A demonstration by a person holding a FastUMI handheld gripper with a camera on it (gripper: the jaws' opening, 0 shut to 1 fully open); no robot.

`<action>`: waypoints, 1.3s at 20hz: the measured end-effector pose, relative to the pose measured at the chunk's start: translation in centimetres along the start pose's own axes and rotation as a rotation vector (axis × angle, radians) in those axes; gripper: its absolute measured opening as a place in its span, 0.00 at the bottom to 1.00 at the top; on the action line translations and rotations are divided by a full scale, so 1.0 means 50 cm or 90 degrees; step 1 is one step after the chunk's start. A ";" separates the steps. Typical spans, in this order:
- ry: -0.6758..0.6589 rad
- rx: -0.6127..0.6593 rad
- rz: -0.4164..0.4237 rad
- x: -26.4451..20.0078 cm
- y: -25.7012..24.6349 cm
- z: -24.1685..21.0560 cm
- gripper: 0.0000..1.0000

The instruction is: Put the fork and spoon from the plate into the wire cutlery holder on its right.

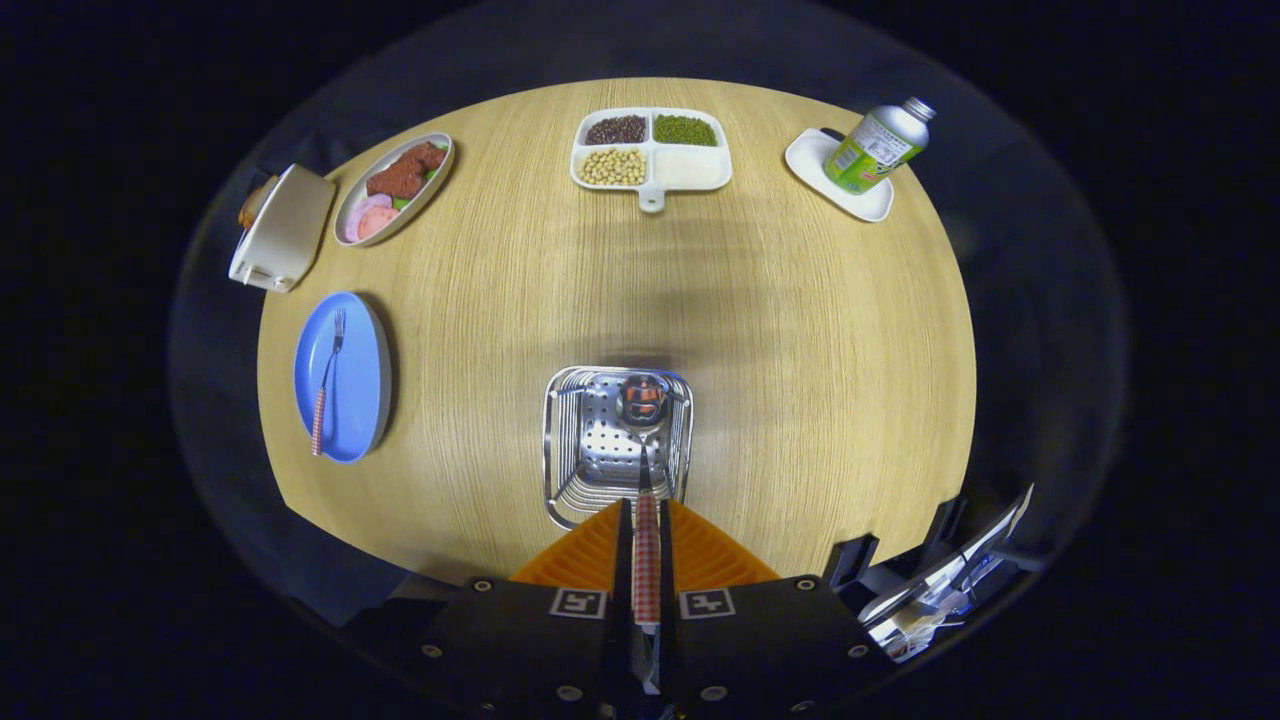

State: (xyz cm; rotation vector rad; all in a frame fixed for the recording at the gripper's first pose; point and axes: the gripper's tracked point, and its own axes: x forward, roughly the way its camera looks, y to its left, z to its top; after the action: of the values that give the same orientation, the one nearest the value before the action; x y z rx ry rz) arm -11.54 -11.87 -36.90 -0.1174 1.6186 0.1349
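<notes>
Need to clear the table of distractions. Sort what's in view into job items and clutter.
Job:
- gripper shut on the checked-handled spoon
- square wire cutlery holder
- checked-handled fork
- round blue plate

Clutter:
- divided white dish of beans
- oval food dish
- green bottle
- cream toaster

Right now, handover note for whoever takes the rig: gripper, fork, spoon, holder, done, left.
Gripper: shut on the spoon, gripped by its checked handle, bowl end pointing down into the wire cutlery holder just ahead of the fingers.
Fork: lies on the blue plate, left of the holder, untouched.
Done: spoon picked off the plate and brought over the holder.
Left: release the spoon into the holder, then fetch the fork and drop it in too.
</notes>
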 end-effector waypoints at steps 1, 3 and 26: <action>-0.033 0.003 -0.013 -0.011 -0.011 0.016 0.12; -0.112 0.027 -0.012 -0.036 -0.012 0.054 0.12; -0.954 0.038 -0.068 -0.703 0.022 0.267 0.89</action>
State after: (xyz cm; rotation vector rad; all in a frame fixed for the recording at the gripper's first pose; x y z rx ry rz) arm 3.27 -8.91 -2.43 -0.0272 0.1200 0.0530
